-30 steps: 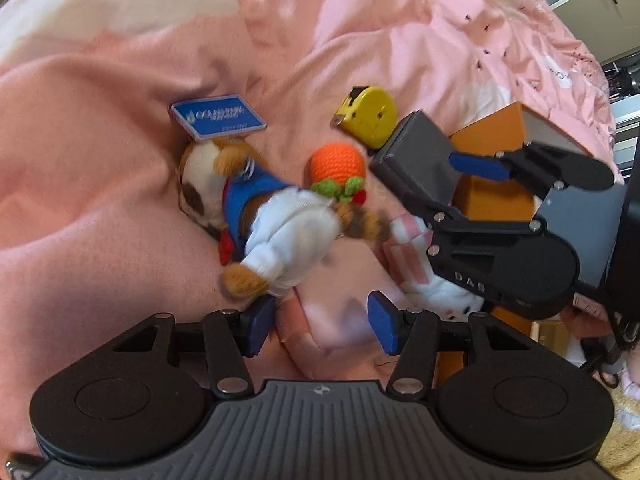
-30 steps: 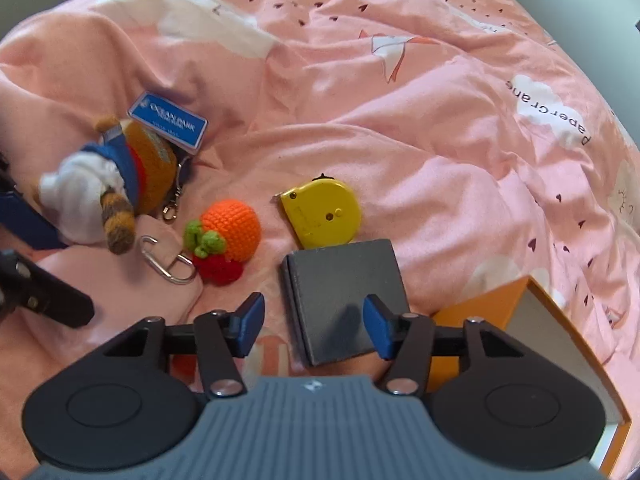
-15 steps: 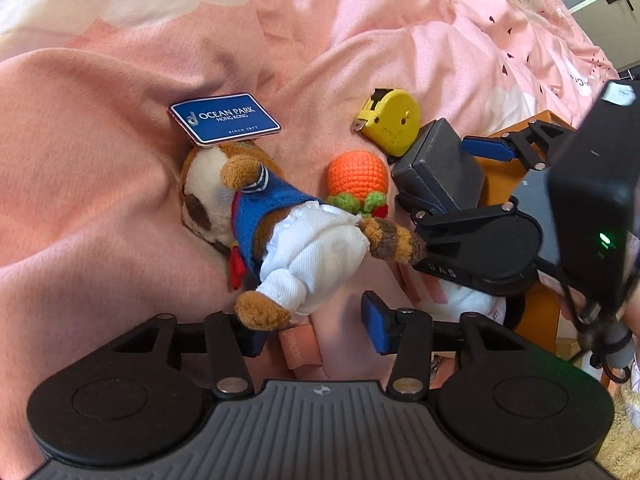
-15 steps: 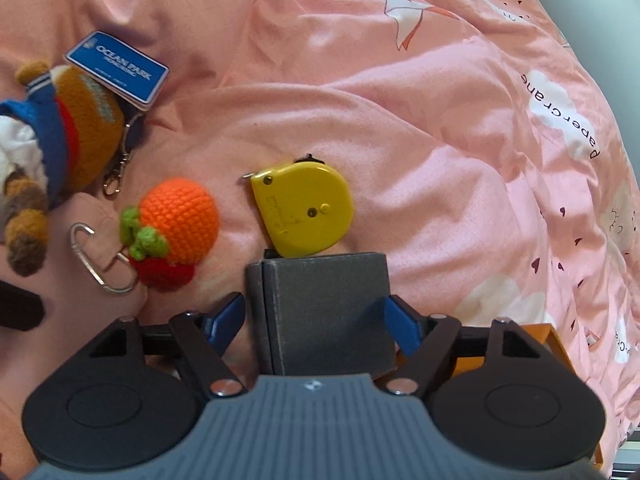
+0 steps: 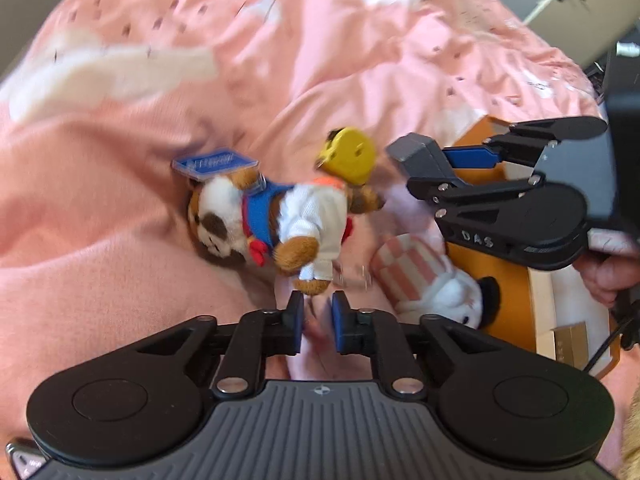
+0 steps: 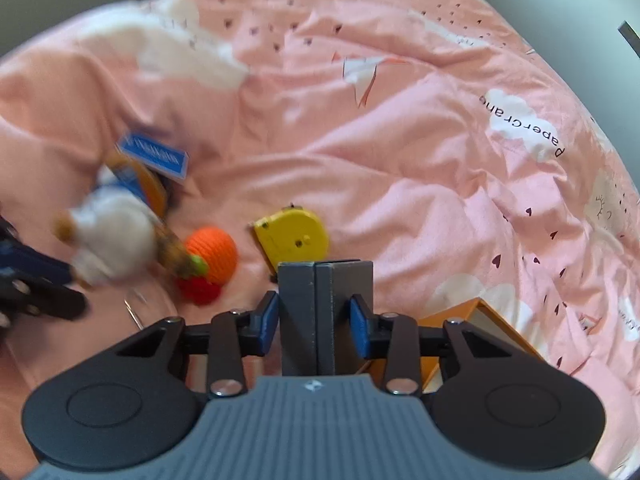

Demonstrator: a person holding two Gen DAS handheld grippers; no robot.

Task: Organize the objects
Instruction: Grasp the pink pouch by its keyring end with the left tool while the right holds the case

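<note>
A pink quilt point(image 6: 400, 184) printed with white clouds and small dark hearts covers the bed and carries everything. The orange box point(image 5: 496, 276) stands open at its edge, partly hidden behind the right claw point(image 6: 314, 322). That claw has just been closing and now grips a dark grey case point(image 6: 326, 304) upright between its blue pads, lifted just in front of the yellow tape measure point(image 6: 294, 236). Left of the tape measure lies an orange crocheted fruit point(image 6: 210, 254), and further left a plush animal point(image 5: 272, 220) in white and blue, blurred, with a blue tag point(image 5: 214, 162) at its head. The left claw point(image 5: 316, 322) has just been closing to its narrowest, pads near the plush's foot; what they pinch is too blurred to tell. A white and pink striped toy point(image 5: 424, 284) lies against the box.
</note>
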